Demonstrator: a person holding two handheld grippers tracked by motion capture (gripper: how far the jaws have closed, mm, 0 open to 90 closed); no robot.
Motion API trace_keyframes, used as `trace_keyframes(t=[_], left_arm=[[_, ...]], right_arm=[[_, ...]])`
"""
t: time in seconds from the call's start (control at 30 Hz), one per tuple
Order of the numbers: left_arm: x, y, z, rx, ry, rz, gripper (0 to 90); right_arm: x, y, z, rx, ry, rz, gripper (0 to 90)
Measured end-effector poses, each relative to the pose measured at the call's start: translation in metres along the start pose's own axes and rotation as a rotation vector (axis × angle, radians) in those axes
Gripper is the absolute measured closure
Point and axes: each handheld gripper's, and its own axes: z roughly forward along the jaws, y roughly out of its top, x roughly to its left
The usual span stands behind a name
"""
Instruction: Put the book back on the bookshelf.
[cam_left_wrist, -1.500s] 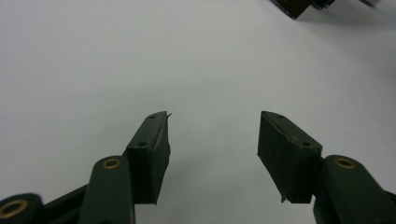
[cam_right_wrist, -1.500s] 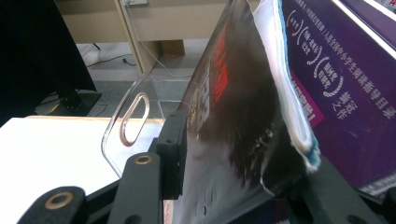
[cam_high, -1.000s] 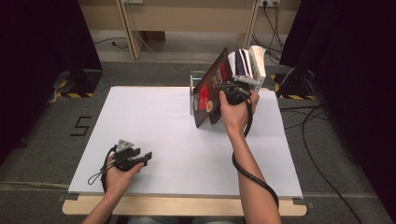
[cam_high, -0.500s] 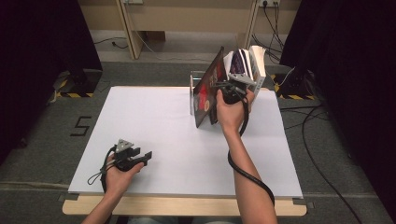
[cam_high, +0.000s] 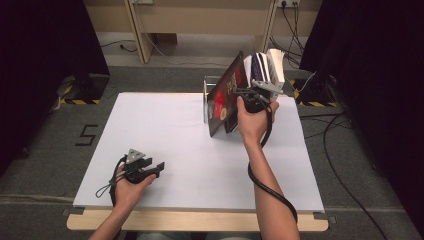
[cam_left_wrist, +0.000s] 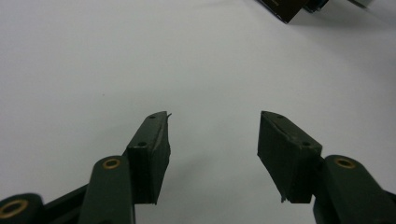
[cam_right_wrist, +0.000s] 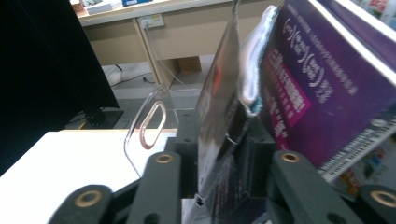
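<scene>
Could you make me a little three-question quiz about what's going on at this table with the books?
1. True or false: the left hand-held gripper holds a book.
2. What is between the right hand-held gripper's jaws: A) the thin dark book, B) the clear bookend, C) the cable?
3. Which way does the thin dark book lean?

Key: 1. False; its open jaws rest over the bare white table. 2. A. 3. Rightward in the high view, toward the purple book.
</scene>
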Motion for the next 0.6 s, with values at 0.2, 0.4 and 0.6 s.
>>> trace_keyframes(t=[0.2, 0.4, 0.6], left_arm=[[-0.003, 0.002, 0.000, -0.009, -0.010, 0.013, 43.3], [-0.004, 0.001, 0.001, -0.008, -0.015, 0.013, 43.3], [-0.003, 0.001, 0.001, -0.008, -0.018, 0.013, 43.4]], right_arm=[[0.003, 0.002, -0.003, -0.004, 0.015, -0.007, 81.7], [0.018, 0.005, -0.002, -0.014, 0.040, -0.034, 82.3], [0.033, 0.007, 0.000, -0.020, 0.058, -0.067, 83.0]])
